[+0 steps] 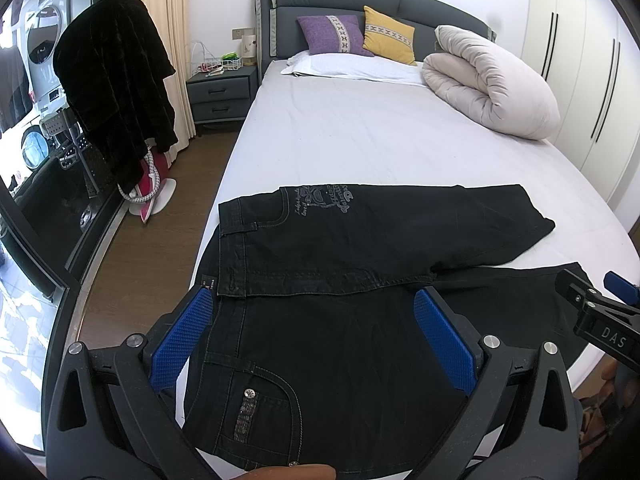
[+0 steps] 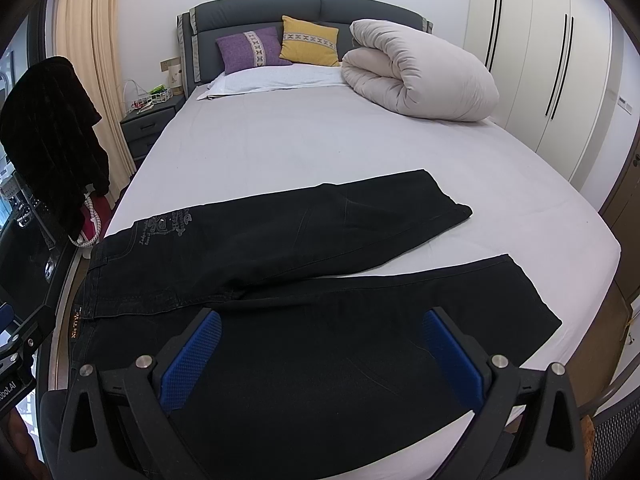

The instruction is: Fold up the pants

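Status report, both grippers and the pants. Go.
Left gripper open over the waist; right gripper open over the near leg. Pants flat on the bed, legs spread, unfolded. Nothing in the way.
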{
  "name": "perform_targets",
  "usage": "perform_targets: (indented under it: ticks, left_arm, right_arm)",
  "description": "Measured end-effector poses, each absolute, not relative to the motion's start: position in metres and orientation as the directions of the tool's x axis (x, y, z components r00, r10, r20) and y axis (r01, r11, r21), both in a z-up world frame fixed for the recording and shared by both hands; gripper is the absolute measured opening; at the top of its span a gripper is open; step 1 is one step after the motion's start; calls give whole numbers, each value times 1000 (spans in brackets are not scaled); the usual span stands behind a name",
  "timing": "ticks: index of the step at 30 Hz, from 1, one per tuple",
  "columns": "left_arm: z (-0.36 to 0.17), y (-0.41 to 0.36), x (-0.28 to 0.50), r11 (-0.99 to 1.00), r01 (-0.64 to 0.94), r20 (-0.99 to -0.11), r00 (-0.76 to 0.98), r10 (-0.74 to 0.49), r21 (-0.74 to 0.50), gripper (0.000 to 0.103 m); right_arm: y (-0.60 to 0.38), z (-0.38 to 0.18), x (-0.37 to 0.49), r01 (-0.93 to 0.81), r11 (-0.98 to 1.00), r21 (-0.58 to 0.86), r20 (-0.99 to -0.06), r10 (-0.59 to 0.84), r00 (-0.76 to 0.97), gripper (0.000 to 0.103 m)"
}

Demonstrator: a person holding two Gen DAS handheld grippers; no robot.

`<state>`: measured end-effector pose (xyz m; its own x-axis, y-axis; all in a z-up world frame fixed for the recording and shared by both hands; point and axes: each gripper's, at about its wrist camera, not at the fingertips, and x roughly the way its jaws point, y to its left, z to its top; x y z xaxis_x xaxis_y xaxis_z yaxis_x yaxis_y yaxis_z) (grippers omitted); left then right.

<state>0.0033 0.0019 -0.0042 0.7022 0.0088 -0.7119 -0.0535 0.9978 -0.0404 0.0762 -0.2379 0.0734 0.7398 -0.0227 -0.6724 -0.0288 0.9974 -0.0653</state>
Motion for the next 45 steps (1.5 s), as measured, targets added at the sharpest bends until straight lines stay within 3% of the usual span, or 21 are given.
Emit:
perform_targets:
  ticks: [45]
  left_arm:
    - [-4,2,4,998,-53,-713,701,5,-44,103]
  right_arm:
    - [-236,72,74,-32,997,-69,-674,-23,738,103]
